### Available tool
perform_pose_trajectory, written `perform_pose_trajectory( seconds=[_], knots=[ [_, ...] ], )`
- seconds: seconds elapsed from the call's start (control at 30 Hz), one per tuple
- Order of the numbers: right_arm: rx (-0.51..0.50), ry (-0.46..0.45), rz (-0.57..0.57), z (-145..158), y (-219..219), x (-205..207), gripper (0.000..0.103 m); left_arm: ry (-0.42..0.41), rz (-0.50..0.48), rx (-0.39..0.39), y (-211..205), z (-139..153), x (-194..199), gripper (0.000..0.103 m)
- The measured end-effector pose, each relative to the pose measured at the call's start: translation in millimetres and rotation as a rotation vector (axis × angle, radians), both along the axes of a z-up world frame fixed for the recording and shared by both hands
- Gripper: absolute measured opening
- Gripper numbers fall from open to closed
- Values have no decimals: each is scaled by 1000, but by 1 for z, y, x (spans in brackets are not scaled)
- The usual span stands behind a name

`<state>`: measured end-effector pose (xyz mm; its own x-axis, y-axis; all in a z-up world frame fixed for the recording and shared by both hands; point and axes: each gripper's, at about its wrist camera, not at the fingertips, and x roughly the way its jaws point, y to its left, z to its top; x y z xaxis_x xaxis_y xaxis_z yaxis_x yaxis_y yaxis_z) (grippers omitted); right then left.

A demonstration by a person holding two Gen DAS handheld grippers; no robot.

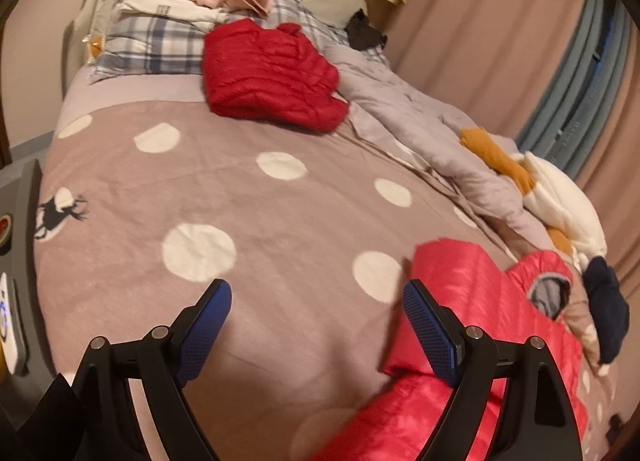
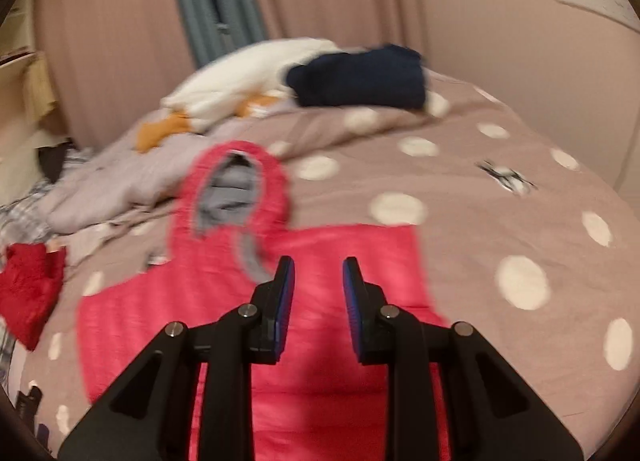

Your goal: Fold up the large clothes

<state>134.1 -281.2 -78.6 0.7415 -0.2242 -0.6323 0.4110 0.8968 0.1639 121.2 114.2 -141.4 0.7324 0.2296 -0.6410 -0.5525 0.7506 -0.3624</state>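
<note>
Jacket (image 2: 256, 301) dead ahead of the right hand-held gripper (image 2: 318, 281), and that is the relation to watch: the pink puffer lies flat on the bed (image 2: 520, 197), its long axis running straight away from that gripper, hood (image 2: 230, 185) at the far end, hem somewhere under the camera. The right jaws are narrowed to a slim gap with nothing between the pads; they hover over the chest panel, just right of the grey collar lining, not visibly pinching fabric (the frame is smeared, so contact is hard to rule out).

Over on the other side, the left hand-held gripper (image 1: 316, 325) stands wide and released, pads clear. From there the jacket (image 1: 472, 341) sits to the right and below, its edge passing behind the right-hand finger (image 1: 432, 333); between the fingers is only spotted bed cover.

So the right hand is the nearer one, centred on the garment; the left is off its flank and would need to shift rightward to reach the near edge. My read: a fold across the long axis needs both grippers on one edge, and neither has a hold yet.

Elsewhere, a red jacket (image 1: 272, 73) lies far up the bed, well apart.
</note>
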Motion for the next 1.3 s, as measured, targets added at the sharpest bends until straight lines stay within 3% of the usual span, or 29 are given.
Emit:
perform_pose_trajectory(
  seconds=[0.17,0.27,0.37,0.43,0.5,0.83,0.97,1.07,1.17,1.3],
  knots=[
    [23,77,-118,-21,-44,-20,28,-5,-29,35,-15,4,1,87],
    [80,83,-113,-21,-56,-29,30,-19,-58,33,-20,6,3,87],
    [93,73,-90,-13,-58,-39,38,-22,-83,50,-26,9,6,87],
    [70,58,-68,-2,-51,-47,50,-29,-91,61,-30,10,6,87],
    [75,34,-33,7,-42,-51,72,-34,-108,64,-33,12,6,87],
    [140,-78,216,73,42,-93,81,-74,-162,126,-49,26,-7,87],
    [166,-120,328,97,70,-117,90,-102,-170,137,-51,33,-15,87],
    [98,-156,343,115,84,-137,90,-112,-169,146,-53,37,-20,87],
    [20,-185,278,119,83,-140,97,-133,-209,134,-58,39,-24,87],
    [43,-155,185,99,63,-122,98,-137,-249,165,-68,41,-23,87]
  ],
)
